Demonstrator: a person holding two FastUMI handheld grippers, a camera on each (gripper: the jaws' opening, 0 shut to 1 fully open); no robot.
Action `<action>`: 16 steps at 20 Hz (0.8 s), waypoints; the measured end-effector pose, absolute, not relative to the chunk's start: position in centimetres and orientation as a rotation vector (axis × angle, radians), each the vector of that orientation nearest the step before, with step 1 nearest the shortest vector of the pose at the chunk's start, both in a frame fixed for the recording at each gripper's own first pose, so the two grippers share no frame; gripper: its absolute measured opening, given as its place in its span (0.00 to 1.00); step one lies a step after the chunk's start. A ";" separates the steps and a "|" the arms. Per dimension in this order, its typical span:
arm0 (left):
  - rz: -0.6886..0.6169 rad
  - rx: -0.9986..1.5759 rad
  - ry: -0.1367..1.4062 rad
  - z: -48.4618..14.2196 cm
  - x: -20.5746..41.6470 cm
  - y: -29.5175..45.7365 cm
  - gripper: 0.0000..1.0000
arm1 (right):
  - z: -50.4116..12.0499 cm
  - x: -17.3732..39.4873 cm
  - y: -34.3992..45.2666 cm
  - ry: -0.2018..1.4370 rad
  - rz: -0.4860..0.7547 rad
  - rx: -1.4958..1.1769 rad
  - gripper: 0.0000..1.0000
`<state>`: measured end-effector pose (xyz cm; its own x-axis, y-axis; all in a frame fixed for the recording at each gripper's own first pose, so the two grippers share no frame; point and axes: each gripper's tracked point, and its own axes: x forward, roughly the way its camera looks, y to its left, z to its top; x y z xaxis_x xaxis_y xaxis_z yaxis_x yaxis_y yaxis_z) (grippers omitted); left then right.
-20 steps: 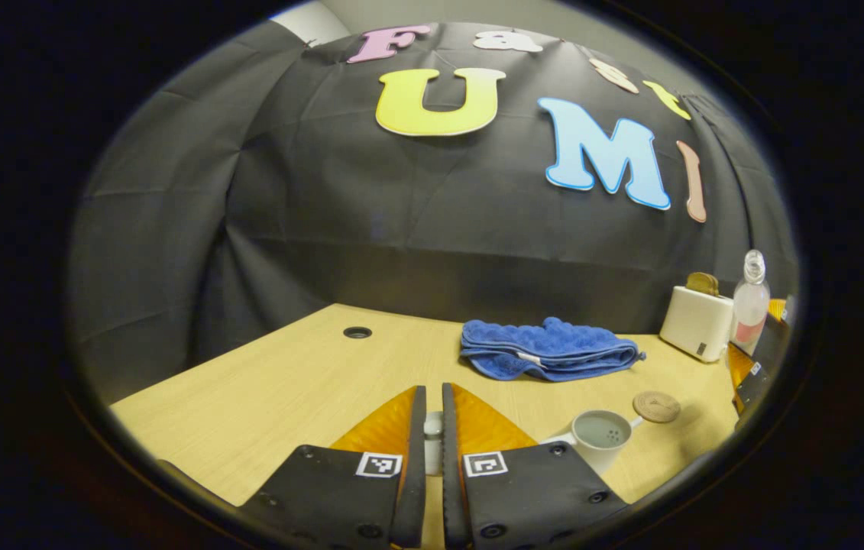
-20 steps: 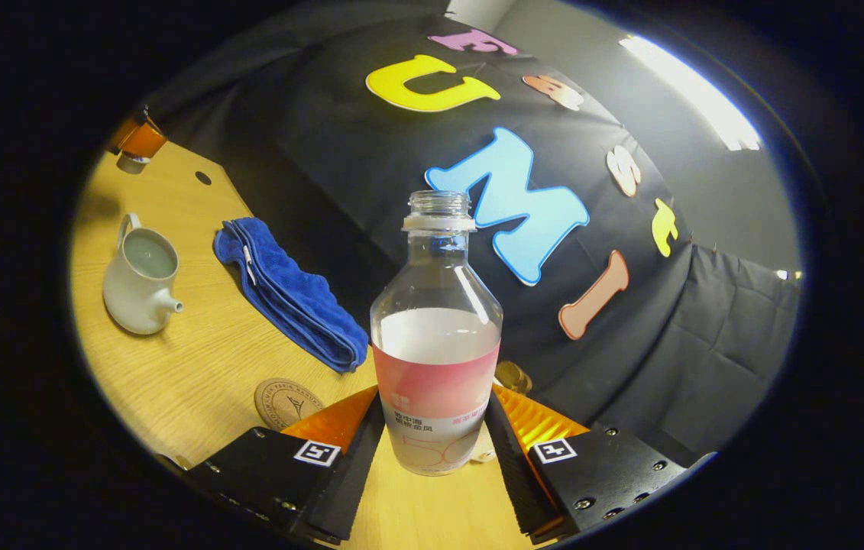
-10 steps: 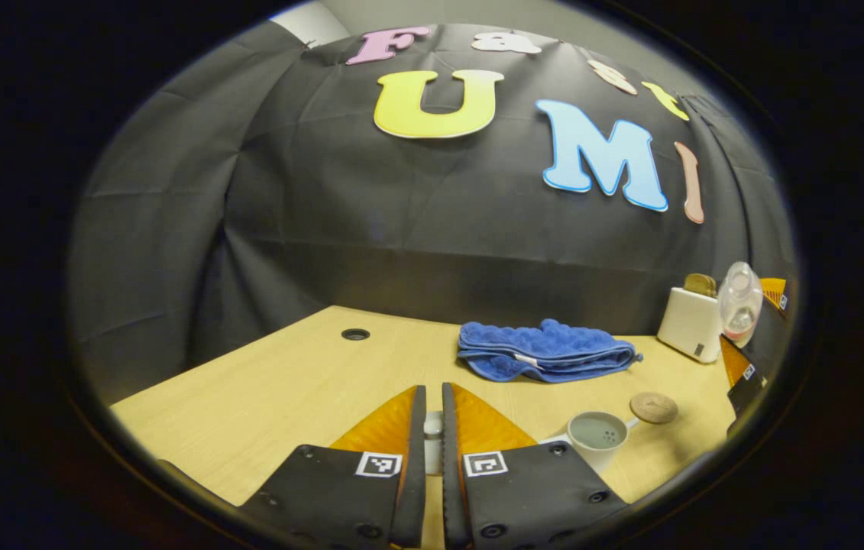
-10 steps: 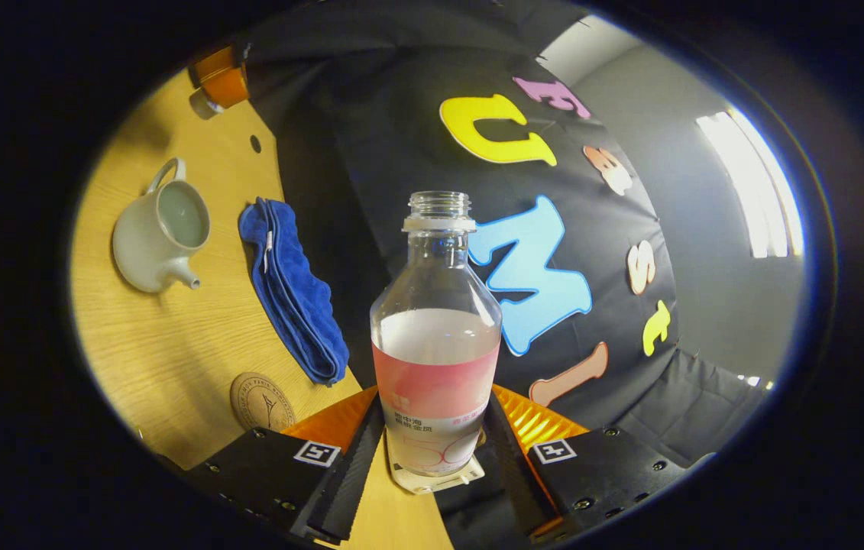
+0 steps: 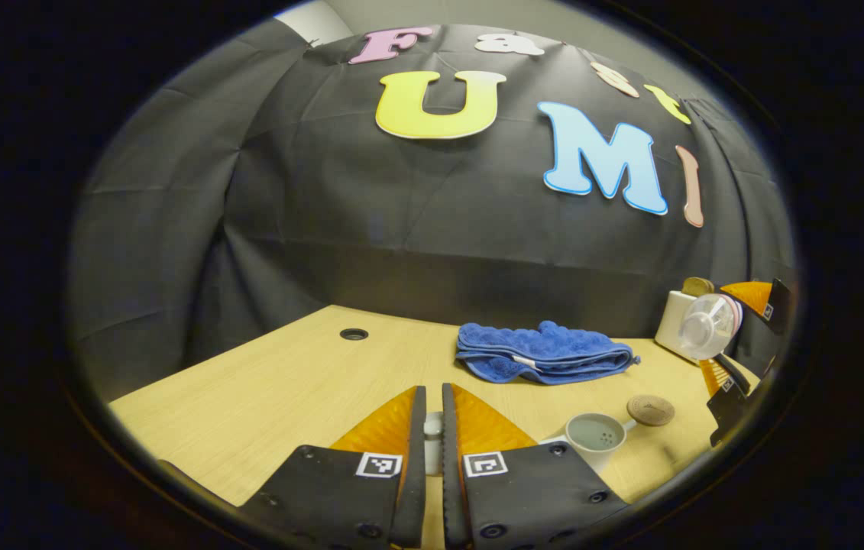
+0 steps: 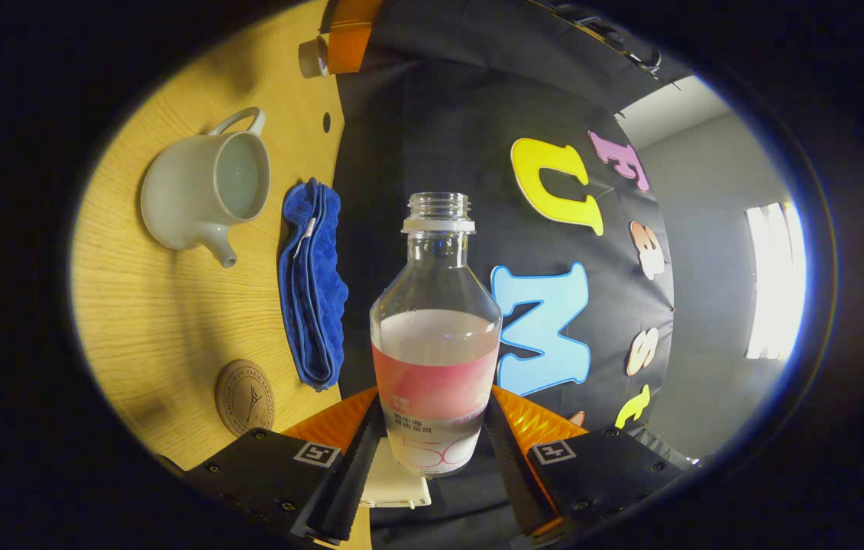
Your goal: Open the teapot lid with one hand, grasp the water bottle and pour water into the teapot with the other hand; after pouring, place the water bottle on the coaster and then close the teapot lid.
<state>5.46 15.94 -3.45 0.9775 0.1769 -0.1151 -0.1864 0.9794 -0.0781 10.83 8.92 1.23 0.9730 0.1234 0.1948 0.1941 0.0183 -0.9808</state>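
Two tools at work: the right tool (image 6: 435, 451) is clamped on the water bottle (image 6: 435, 344), its pink label's writing too small to read; the left tool (image 5: 433, 435) pinches the teapot lid (image 5: 433, 428), the open teapot (image 5: 592, 437) just right on the desk (image 5: 286, 389), beside the coaster (image 5: 651, 409)

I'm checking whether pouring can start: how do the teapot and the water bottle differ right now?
The teapot stands on the table; the water bottle is held off it in the right gripper, tipped toward the teapot. The teapot is opaque and pale, with handle and spout; the water bottle is clear with a pink label, partly full. Both are open on top: the left gripper pinches something small and pale.
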 end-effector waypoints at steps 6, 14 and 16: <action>0.181 -0.105 0.100 -3.2 5.3 16.1 0.16 | 0.5 11.5 10.2 -0.271 -0.027 -1.684 0.76; 0.181 -0.117 0.092 -2.9 5.1 16.3 0.16 | 0.1 12.1 11.3 -0.320 -0.010 -1.801 0.76; 0.179 -0.125 0.087 -2.6 5.1 16.4 0.16 | 0.2 12.3 11.4 -0.329 -0.021 -1.825 0.76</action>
<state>5.09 16.36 -2.64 0.9802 0.1722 -0.0974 -0.1830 0.9762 -0.1164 12.34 11.41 0.23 0.9595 0.2126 0.1850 0.2347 -0.2392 -0.9422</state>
